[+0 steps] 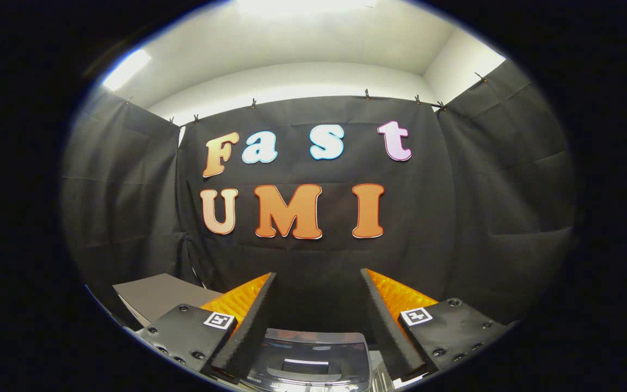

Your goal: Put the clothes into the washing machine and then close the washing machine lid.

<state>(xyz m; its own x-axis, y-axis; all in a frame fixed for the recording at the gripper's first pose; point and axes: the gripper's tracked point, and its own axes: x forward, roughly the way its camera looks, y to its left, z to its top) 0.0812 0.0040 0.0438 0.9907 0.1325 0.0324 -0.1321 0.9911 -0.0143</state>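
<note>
Tongs (318, 283): spread wide apart, holding nothing, raised toward the black cloth wall (313, 256).
Washing machine (308, 362): low between the two fingers and partly behind them; just its glossy dark lid (313, 348) is visible, apparently down.
Grey board (155, 294): left of the tongs, partly cut off; hard to identify.

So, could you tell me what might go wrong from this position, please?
1. The gripper is open with nothing between its fingers and faces the booth wall, so no clothes are in sight to grasp.
2. The washing machine sits low between and just under the fingers; its dark glossy lid looks shut, so it may need opening first.
3. The grey board lies close beside the left finger and could be bumped when the gripper tilts down.
</note>
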